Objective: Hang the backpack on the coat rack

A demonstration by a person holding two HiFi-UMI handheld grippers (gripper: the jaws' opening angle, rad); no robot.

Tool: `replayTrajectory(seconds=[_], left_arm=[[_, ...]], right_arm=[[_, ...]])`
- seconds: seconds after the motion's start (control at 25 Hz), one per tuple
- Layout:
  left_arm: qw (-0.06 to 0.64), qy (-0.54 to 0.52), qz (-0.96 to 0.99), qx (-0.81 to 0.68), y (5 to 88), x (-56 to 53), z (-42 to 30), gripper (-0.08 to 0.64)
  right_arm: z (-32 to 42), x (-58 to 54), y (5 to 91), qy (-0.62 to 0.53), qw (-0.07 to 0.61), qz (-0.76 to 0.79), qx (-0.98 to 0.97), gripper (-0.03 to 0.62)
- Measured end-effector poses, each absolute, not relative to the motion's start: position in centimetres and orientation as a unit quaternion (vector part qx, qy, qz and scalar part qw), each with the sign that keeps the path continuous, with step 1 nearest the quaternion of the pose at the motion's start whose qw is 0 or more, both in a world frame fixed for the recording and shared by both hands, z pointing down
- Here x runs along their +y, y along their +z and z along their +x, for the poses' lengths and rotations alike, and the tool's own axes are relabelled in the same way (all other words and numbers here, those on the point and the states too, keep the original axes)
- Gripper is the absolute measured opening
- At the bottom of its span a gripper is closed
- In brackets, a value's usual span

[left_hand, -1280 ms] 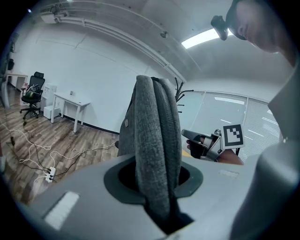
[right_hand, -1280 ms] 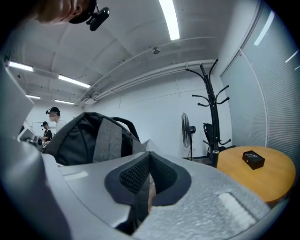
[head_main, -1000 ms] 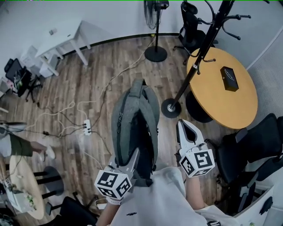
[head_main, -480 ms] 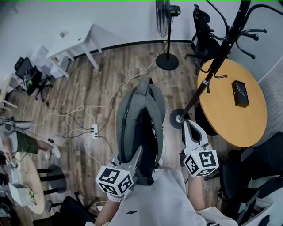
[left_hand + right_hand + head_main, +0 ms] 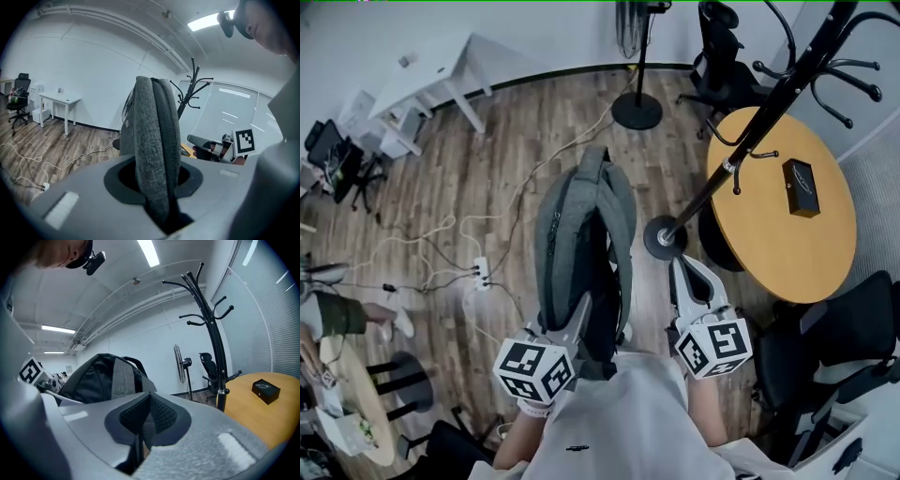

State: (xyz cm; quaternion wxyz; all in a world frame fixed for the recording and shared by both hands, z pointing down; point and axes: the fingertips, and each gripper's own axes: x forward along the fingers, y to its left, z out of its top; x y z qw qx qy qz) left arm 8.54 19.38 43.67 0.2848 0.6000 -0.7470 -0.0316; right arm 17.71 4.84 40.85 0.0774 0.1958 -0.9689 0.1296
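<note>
Backpack (image 5: 581,225) and all, we had drawn nearer the coat rack (image 5: 741,148), whose foot lay just beyond the right gripper (image 5: 682,277). Our left gripper (image 5: 578,323) kept its jaws partly closed, clamped on the bag's padded grey strap and carrying it clear of the floor. The right gripper's jaws were together and empty. We judged lifting it to a hook came next.

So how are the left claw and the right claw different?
The left claw pinches the strap of the grey backpack; the right claw holds nothing. The left claw's jaws stand apart round the strap; the right claw's meet. The right claw is nearer the coat rack than the left claw. Both wear a marker cube.
</note>
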Motion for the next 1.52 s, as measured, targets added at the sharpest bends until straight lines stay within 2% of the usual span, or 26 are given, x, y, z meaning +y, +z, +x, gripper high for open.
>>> replayTrajectory(seconds=[0.32,0.56,1.12,1.52], left_arm=[[0.285,-0.041,0.651,-0.703,43.4,11.6,4.5,0.123],[0.277,-0.040,0.691,-0.666,42.4,7.2,-0.8,0.123],[0.260,-0.013,0.759,-0.597,40.6,2.6,-13.9,0.124],[0.267,0.000,0.780,-0.566,41.0,0.1,-15.0,0.124]], right_arm=[[15.1,-0.3,39.8,0.110,0.088,0.253,-0.957,0.002],[10.2,-2.8,38.6,0.098,0.086,0.289,-0.948,0.002],[0.7,-5.8,35.2,0.075,0.052,0.409,-0.908,0.002],[-0.3,-6.7,36.3,0.089,0.057,0.436,-0.894,0.002]])
